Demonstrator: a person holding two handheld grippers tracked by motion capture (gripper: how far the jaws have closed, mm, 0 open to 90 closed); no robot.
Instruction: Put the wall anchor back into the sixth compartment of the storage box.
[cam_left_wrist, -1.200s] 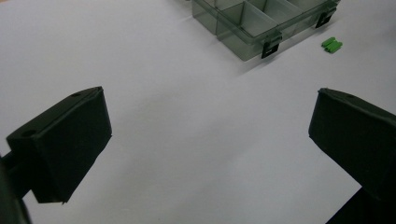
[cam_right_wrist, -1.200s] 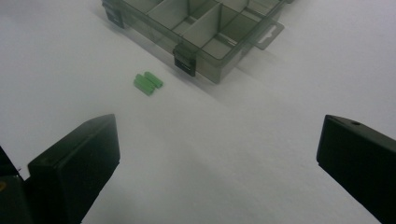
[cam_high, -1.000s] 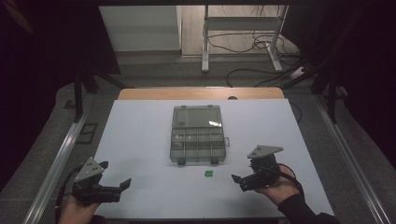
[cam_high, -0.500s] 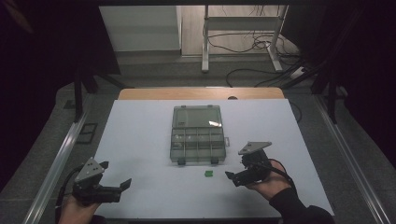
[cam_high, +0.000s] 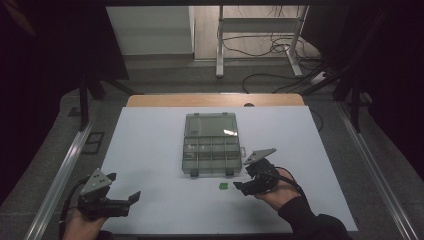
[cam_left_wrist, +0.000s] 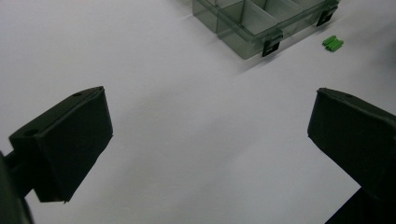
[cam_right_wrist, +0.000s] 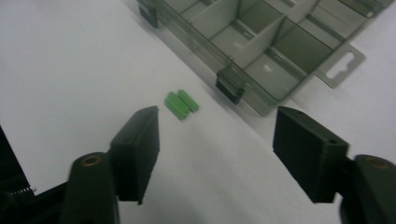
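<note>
A: Where's your green piece (cam_right_wrist: 181, 104)?
B: On the worktop (cam_high: 150, 150), just in front of the open organizer box (cam_high: 210, 142). Your right gripper (cam_high: 239, 188) fingers have been narrowing, nothing between them yet, lining up for the pick.
A: Left gripper (cam_high: 131, 201)?
B: Fingers spread wide, parked aside, out of the way.

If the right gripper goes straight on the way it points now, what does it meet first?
Probably the small green part on the white table, just ahead of the right gripper; depth is hard to judge.

Clear smoky plastic box (cam_high: 210, 144); matt green plastic piece (cam_right_wrist: 181, 104); matt white table (cam_high: 150, 150).
</note>
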